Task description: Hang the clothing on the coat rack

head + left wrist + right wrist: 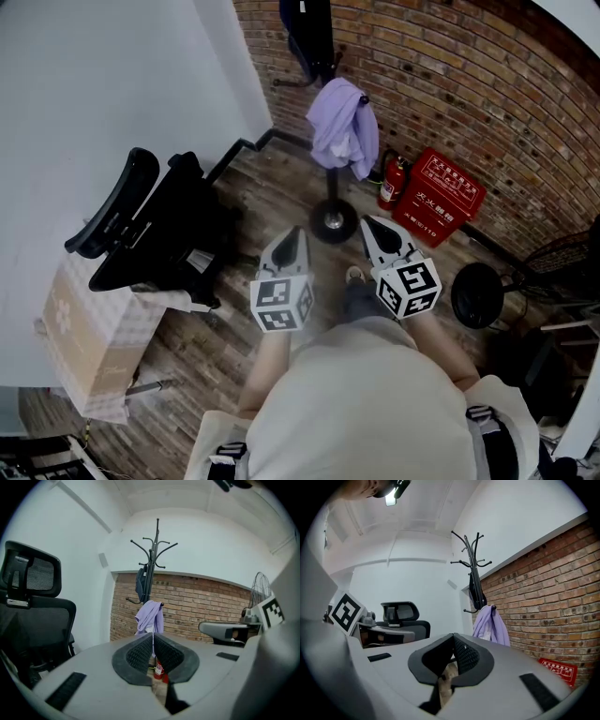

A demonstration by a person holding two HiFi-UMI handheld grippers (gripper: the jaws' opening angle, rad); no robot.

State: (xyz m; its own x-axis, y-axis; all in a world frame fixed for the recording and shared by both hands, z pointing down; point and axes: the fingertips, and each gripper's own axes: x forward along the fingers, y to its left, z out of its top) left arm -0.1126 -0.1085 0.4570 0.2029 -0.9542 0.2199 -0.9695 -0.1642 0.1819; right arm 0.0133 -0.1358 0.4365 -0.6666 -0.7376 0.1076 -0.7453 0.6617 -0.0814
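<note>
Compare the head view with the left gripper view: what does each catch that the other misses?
Only the head view shows the coat rack's round base, the cardboard box and the person's torso. Only the left gripper view shows the rack's top hooks and, up close, the left gripper, its jaws together and empty. Both show the purple garment hung on the rack, the black chair and the fire extinguisher.

L gripper (292, 236) & R gripper (372, 227) side by side, jaws closed, empty, aimed fwd.
</note>
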